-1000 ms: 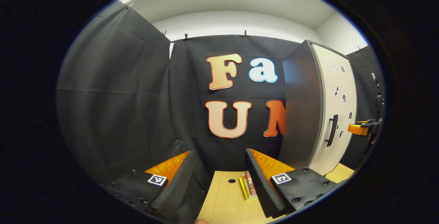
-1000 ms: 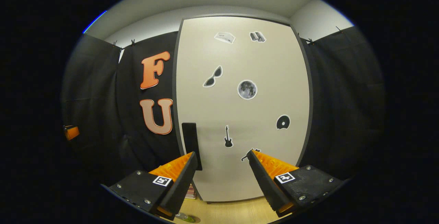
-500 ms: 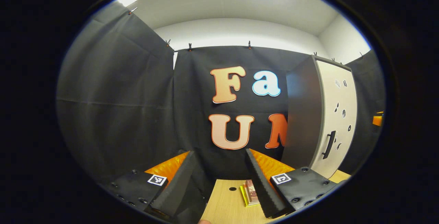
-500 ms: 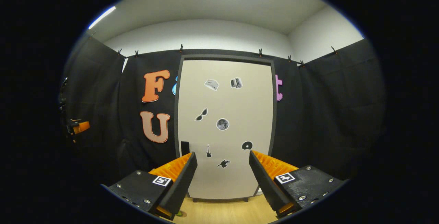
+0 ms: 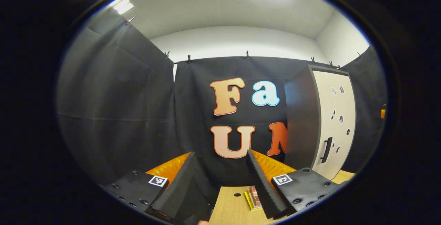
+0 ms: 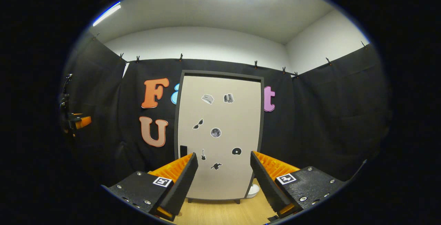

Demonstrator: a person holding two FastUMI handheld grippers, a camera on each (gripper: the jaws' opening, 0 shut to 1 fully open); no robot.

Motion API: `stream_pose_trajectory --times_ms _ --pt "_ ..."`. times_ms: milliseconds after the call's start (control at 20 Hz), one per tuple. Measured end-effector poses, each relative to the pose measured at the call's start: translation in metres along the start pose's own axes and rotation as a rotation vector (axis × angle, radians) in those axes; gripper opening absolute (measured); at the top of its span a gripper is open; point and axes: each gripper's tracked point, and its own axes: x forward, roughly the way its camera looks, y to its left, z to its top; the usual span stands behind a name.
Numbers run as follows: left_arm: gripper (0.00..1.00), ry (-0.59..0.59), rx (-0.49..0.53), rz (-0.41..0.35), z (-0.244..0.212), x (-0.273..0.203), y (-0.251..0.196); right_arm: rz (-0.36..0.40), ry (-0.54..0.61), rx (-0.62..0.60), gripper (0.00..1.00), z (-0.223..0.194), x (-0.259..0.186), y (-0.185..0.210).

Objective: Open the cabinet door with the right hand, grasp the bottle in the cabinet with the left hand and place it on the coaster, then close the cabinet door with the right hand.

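Note:
The tall cabinet [image 6: 220,132] stands straight ahead in the right gripper view, some way off. Its pale door with small stickers is closed, and the dark handle [image 6: 183,151] sits low on its left edge. My right gripper [image 6: 224,154] is open with nothing between its fingers. In the left gripper view the cabinet [image 5: 320,121] stands at the right, showing its dark side panel and the door handle [image 5: 326,149]. My left gripper [image 5: 219,154] is open and empty, over the wooden table [image 5: 229,209]. The left gripper [image 6: 74,121] also appears at the far left of the right gripper view.
A small stack of books [image 5: 253,197] lies on the table just left of the cabinet, beside a round hole [image 5: 237,194] in the tabletop. A white object [image 6: 253,191] sits on the table [image 6: 220,213] at the cabinet's lower right corner. Black cloth walls enclose the booth.
Both grippers have drawn back from the cabinet, which now looks smaller and farther off in both views. The door stays closed and both grippers stay open.

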Motion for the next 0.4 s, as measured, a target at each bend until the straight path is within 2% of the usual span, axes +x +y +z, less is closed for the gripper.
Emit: stream_pose_trajectory --times_ms 400 --pt "0.94 -0.004 0.005 -0.009 0.0014 -0.0018 -0.0025 -0.018 -0.005 0.016 0.94 -0.0029 -0.0053 -0.0034"
